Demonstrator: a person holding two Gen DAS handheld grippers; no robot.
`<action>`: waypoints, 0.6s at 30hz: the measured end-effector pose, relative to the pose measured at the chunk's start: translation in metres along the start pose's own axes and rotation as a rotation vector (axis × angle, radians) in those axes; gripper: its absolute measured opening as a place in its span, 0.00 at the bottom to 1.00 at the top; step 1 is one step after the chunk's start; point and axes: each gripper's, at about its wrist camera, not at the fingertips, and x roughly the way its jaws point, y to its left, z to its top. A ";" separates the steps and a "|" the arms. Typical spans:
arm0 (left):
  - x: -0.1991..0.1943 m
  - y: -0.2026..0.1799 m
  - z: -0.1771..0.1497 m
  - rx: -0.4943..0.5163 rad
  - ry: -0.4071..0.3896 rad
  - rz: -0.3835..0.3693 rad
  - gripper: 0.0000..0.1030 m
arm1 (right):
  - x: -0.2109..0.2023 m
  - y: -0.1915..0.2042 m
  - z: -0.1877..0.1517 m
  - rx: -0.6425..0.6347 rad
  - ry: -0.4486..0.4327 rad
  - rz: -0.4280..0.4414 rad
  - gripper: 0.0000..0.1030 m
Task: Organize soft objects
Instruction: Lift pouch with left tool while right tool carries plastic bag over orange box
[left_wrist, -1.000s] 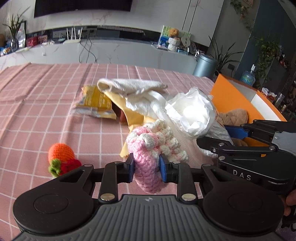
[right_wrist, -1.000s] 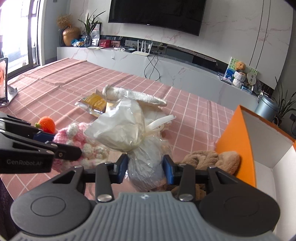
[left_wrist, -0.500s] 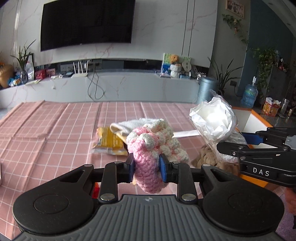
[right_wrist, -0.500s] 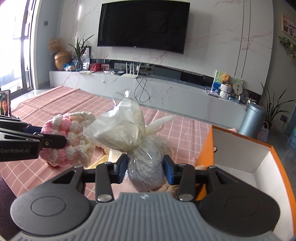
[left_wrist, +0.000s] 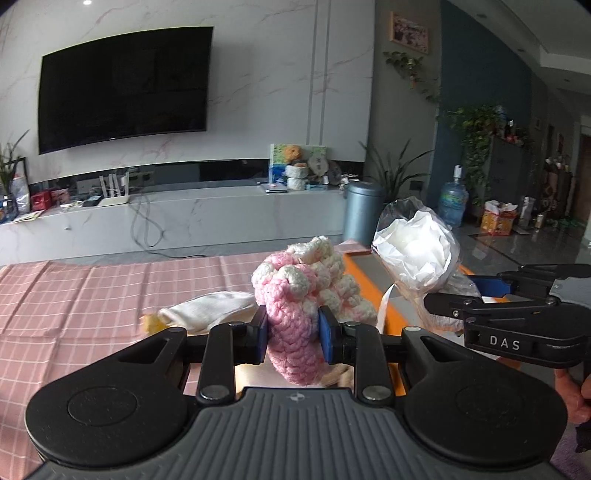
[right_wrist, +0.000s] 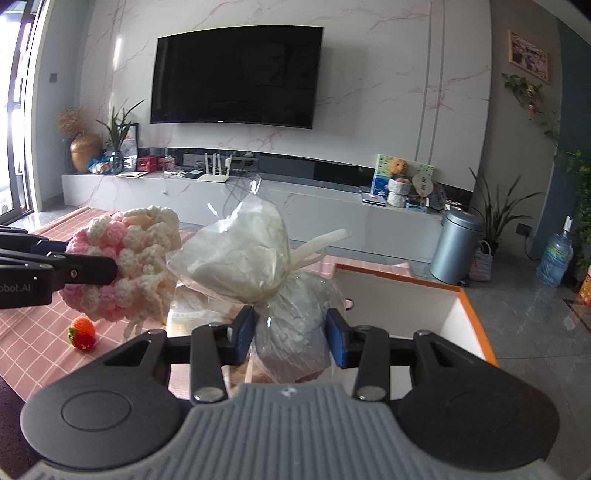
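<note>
My left gripper (left_wrist: 290, 331) is shut on a pink and white crocheted item (left_wrist: 295, 295) and holds it up above the pink checked tablecloth (left_wrist: 74, 306). It also shows in the right wrist view (right_wrist: 125, 266). My right gripper (right_wrist: 290, 338) is shut on a clear plastic bag of white stuffing (right_wrist: 288, 321), held up beside the crocheted item; the bag also shows in the left wrist view (left_wrist: 417, 251). The orange box with a white inside (right_wrist: 413, 310) lies below and to the right of the bag.
A white cloth (left_wrist: 207, 308) and a yellow item (left_wrist: 151, 322) lie on the tablecloth. A small crocheted strawberry (right_wrist: 82, 332) lies at the left. A grey bin (right_wrist: 456, 245) and a water bottle (right_wrist: 554, 254) stand on the floor beyond.
Both grippers have risen with their loads; the table has dropped lower in both views. The bag and the crocheted item are now higher, near the orange box.
</note>
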 end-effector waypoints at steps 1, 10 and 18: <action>0.004 0.004 0.001 -0.005 0.010 -0.006 0.30 | -0.003 -0.007 0.000 0.005 0.002 -0.008 0.40; 0.051 0.034 0.013 0.024 0.116 -0.057 0.30 | -0.003 -0.078 0.000 0.056 0.132 -0.061 0.40; 0.090 0.052 0.013 -0.044 0.206 -0.072 0.30 | 0.038 -0.137 -0.015 0.083 0.393 -0.071 0.40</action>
